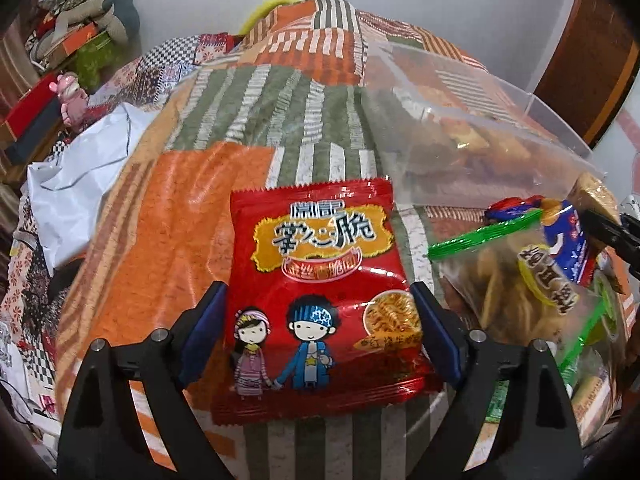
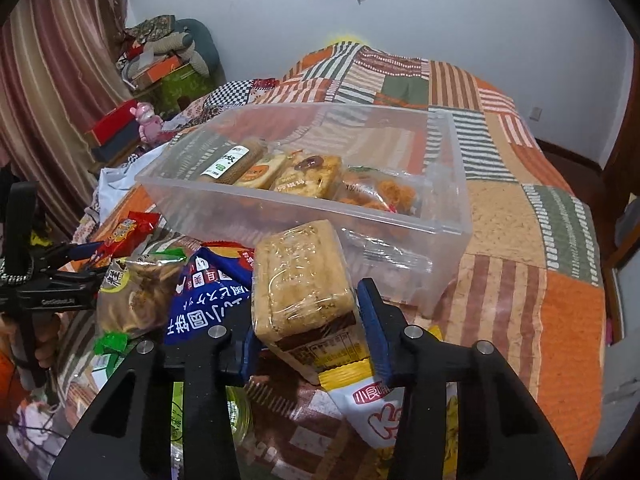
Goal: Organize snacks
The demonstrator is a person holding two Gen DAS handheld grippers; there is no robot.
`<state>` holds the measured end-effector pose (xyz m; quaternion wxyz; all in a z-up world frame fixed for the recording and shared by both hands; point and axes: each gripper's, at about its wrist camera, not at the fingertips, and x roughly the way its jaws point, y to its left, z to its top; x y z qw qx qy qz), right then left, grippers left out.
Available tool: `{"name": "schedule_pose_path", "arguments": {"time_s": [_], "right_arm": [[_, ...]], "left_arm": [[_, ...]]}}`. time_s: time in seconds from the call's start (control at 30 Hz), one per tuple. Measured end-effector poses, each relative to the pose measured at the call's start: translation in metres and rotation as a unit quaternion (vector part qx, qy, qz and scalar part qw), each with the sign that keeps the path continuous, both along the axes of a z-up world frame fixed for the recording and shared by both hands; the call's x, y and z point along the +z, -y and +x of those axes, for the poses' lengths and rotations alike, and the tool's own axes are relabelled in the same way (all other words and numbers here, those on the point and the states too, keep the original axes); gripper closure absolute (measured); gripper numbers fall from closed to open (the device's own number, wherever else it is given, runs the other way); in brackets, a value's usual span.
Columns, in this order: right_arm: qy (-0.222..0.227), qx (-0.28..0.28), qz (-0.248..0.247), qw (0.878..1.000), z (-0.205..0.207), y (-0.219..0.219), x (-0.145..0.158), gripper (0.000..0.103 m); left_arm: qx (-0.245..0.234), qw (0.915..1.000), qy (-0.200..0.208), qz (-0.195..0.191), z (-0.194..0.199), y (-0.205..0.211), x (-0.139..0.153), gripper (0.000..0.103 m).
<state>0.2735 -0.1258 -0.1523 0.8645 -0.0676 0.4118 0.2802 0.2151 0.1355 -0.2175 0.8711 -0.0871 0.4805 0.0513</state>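
The bed [image 2: 520, 208] with its patchwork cover is carrying everything here. Ahead of the right tool [image 2: 316, 332], the clear plastic box [image 2: 448, 184] is lying on the cover, and several wrapped snacks are sitting in a row inside it. Between the two tools a loose pile of snacks is lying: a clear bag with green edges [image 2: 132, 296] and a blue packet [image 2: 204, 300] beside it, both to the left of the right tool. The red noodle packet [image 1: 320, 296] is lying flat on the cover directly between the blue pads [image 1: 204, 328] of the left tool [image 1: 320, 334], whose jaws are standing spread at the packet's two edges and are not pressing it. The right tool is grasping a wrapped pastry block [image 2: 300, 276], clenched on its lower part, with the block standing up just before the box.
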Motion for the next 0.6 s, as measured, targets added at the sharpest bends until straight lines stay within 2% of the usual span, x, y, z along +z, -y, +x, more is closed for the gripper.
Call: {"name": "schedule_pose_path", "arguments": {"time_s": [0.1,0.17,0.2,0.43,0.6], "right_arm": [[0.008,-0.005,-0.002,1.000,-0.002,0.001,0.002,0.065],[0.010,-0.010,0.001,1.000,-0.002,0.003,0.003,0.066],[0.010,-0.012,0.003,1.000,-0.002,0.004,0.004,0.067],[0.020,-0.014,0.010,1.000,-0.006,0.011,0.015,0.070],[0.036,-0.019,0.012,0.999,-0.012,0.016,0.027,0.070]], "left_arm": [[0.003,0.9999,0.011,-0.011,-0.003,-0.003,-0.003,0.017],[0.005,0.9998,0.016,-0.013,-0.006,-0.005,-0.002,0.029],[0.004,0.9998,0.018,-0.010,-0.008,-0.005,-0.001,0.031],[0.005,0.9997,0.022,-0.001,-0.018,-0.003,0.006,0.034],[0.009,0.9992,0.039,-0.002,-0.029,0.000,0.022,0.034]]}}
